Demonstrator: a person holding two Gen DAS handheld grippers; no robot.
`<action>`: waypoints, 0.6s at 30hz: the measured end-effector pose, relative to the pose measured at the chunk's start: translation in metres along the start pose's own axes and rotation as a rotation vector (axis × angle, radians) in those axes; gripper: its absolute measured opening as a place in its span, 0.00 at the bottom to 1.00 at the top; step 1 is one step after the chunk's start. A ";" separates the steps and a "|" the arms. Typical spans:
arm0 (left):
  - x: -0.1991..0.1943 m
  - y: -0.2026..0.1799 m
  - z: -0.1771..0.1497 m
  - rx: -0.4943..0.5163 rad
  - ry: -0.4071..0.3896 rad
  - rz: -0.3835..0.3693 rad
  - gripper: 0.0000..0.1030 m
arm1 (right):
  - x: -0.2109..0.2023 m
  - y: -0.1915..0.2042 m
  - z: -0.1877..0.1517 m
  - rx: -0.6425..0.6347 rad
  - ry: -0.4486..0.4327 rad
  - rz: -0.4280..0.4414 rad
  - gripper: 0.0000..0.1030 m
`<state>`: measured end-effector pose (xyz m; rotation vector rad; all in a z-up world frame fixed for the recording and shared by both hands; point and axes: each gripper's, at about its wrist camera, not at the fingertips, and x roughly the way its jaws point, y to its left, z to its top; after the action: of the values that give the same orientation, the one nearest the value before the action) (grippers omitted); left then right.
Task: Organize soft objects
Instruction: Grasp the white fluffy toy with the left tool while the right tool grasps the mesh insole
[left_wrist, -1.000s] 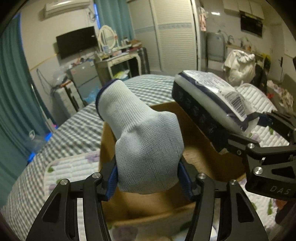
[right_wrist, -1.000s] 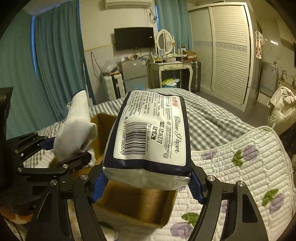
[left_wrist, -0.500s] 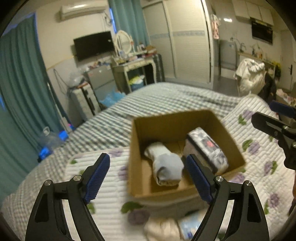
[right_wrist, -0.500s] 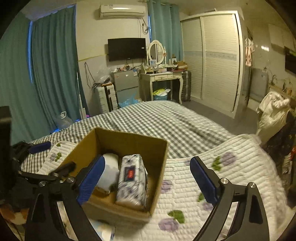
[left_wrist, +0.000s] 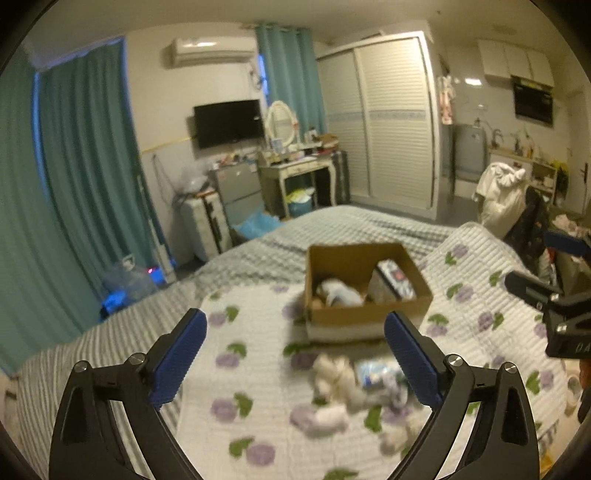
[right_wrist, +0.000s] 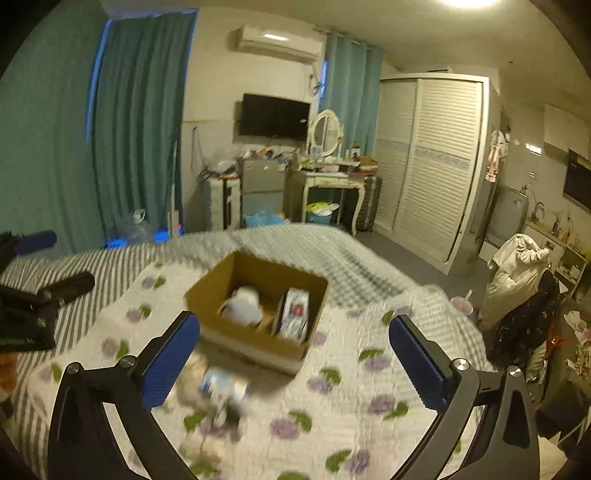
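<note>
Left claw and right claw, nearest the lens in each wrist view, both stand spread wide with nothing between the blue pads; the jaws of both have just been opening.

Under the left claw, at about 6 o'clock, a blurred heap of pale soft items and a small packet lies on the quilt of the bed; the right view shows the same heap at 7 o'clock.

Beyond the heap, towards 12 o'clock, sits the box, its top open. Inside lie a white glove on the 9 o'clock side and a tissue pack on the 3 o'clock side, propped against the wall.

The right view shows the box, glove and pack in the same order.

Likely hazards:
- The heap is loose and tangled, so a claw may pinch several items at once or catch the quilt.
- Both claws work the same small heap and could collide.
- The box is light on a soft bed; a nudge could tip it.
- The leaning pack narrows the room left.
</note>
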<state>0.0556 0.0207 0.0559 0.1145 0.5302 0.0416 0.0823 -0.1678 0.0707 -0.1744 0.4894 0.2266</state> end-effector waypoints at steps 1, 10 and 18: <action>0.000 0.001 -0.009 -0.007 0.012 0.008 0.96 | -0.001 0.008 -0.012 -0.002 0.015 0.011 1.00; 0.047 0.000 -0.119 -0.092 0.184 0.021 0.96 | 0.051 0.058 -0.120 0.001 0.210 0.080 1.00; 0.072 -0.003 -0.162 -0.066 0.273 0.035 0.96 | 0.109 0.095 -0.185 -0.051 0.362 0.136 0.93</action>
<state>0.0356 0.0382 -0.1198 0.0537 0.7991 0.1098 0.0693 -0.0979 -0.1537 -0.2333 0.8568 0.3435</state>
